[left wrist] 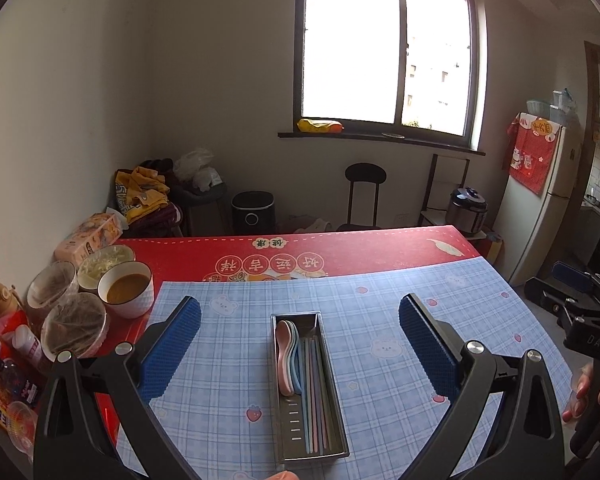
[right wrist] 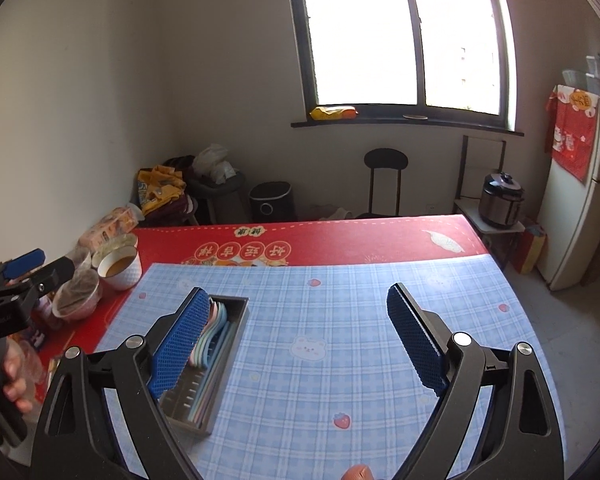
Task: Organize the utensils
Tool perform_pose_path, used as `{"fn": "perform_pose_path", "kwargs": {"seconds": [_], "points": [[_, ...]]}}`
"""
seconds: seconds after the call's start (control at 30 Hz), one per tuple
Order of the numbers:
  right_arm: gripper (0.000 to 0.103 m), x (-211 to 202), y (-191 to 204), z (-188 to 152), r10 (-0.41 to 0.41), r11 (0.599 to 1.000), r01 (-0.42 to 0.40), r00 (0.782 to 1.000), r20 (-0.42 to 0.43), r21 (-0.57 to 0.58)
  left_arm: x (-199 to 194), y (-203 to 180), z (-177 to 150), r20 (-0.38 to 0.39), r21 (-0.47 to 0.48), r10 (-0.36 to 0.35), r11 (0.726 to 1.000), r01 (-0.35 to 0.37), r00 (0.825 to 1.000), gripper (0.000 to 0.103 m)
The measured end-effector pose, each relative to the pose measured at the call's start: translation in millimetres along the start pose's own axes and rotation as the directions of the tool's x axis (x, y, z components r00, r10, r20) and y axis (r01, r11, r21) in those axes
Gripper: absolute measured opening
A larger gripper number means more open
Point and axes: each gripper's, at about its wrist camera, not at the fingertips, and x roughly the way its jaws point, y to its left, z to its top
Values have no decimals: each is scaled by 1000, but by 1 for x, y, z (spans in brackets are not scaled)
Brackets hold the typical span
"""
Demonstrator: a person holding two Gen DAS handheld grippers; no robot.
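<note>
A long steel utensil tray [left wrist: 336,428] lies on the blue checked mat [left wrist: 380,304]. It holds several pastel spoons [left wrist: 289,354] and pastel chopsticks [left wrist: 316,392]. My left gripper [left wrist: 300,340] is open and empty, raised above the tray. In the right wrist view the tray [right wrist: 242,312] lies at left, partly hidden behind my left finger pad [right wrist: 182,340]. My right gripper [right wrist: 296,336] is open and empty over bare mat [right wrist: 340,300]. The right gripper shows at the left view's right edge [left wrist: 580,312], the left gripper at the right view's left edge [right wrist: 16,280].
Bowls of food [left wrist: 126,288], covered bowls [left wrist: 74,328], a tissue pack [left wrist: 88,236] and packets stand on the red tablecloth [left wrist: 340,250] at left. Beyond the table are a chair [left wrist: 364,196], a rice cooker [left wrist: 466,208] and a fridge [left wrist: 540,200].
</note>
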Motion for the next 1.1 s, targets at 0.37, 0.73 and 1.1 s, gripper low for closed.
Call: {"fn": "perform_pose_path", "kwargs": {"seconds": [0.37, 0.73, 1.1], "points": [[87, -2, 0, -4, -15, 1000, 15, 1000, -2, 6, -2, -3, -8, -9, 4, 32, 999, -32, 999, 97], [87, -5, 0, -6, -21, 999, 21, 1000, -1, 24, -9, -4, -12, -3, 13, 44, 999, -44, 999, 97], [87, -4, 3, -8, -17, 1000, 17, 1000, -11, 25, -15, 5, -18, 6, -22, 66, 998, -66, 998, 97]]}}
